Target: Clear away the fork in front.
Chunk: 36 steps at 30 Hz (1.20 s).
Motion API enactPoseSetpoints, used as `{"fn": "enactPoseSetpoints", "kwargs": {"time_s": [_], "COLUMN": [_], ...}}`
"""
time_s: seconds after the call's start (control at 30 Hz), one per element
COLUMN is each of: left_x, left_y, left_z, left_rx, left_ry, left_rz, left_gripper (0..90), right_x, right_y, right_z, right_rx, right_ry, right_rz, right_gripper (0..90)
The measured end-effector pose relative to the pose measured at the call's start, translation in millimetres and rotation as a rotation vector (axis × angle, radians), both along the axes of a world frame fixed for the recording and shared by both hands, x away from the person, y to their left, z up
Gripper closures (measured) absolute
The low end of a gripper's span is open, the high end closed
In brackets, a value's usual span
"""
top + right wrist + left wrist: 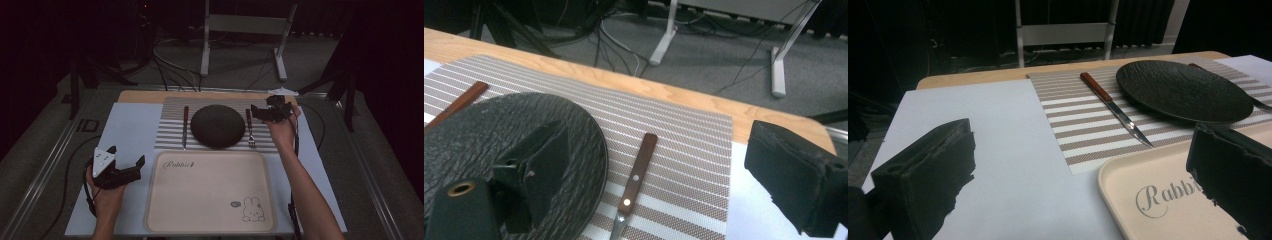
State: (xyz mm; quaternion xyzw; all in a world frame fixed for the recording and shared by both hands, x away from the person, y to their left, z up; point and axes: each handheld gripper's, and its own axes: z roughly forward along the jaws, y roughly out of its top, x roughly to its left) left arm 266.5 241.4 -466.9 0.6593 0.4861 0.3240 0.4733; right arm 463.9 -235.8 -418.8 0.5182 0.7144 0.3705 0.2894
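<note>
Dark round plate (217,126) sat centred on a striped placemat (170,131), which lay on the far half of a white sheet (129,135) covering the wooden table (142,96). Knife (185,126) with a reddish-brown handle lay just left of the plate on the placemat, blade toward the person. Fork (249,128) with a brown handle lay just right of the plate, tines toward the person. Cream tray (210,192), printed with the word "Rabbit" and a rabbit drawing, rested nearer the person than the plate, its far edge at the placemat's near edge. Left gripper (126,161) was held left of the tray, nearer than the plate, fingers spread apart and holding nothing. Right gripper (263,112) hovered right of the plate above the fork's handle, fingers parted wide, empty.
</note>
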Motion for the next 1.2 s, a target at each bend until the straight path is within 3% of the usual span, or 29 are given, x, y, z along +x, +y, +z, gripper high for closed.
{"fn": "enactPoseSetpoints", "kwargs": {"time_s": [0.47,0.7,1.0,1.2], "left_x": [-0.5,-1.4,-2.4,-3.1], "left_y": [0.6,0.3,1.6,1.9], "left_z": [0.7,0.9,1.6,1.6], "left_rx": [-0.004,-0.008,-0.022,-0.029], "left_ry": [-0.004,-0.004,-0.010,-0.008], "left_rz": [-0.003,-0.006,-0.004,0.000], "left_gripper": [0.0,0.0,0.0,0.0], "right_x": [17.1,28.3,38.2,44.3], "right_y": [15.2,16.2,25.4,26.0], "right_z": [-6.2,-16.5,-21.3,-34.1], "right_rx": [-0.019,-0.029,-0.044,-0.070], "right_ry": [0.063,0.145,0.177,0.219], "right_rz": [-0.005,-0.027,-0.033,-0.042], "right_gripper": [11.1,11.9,13.8,15.8]}}
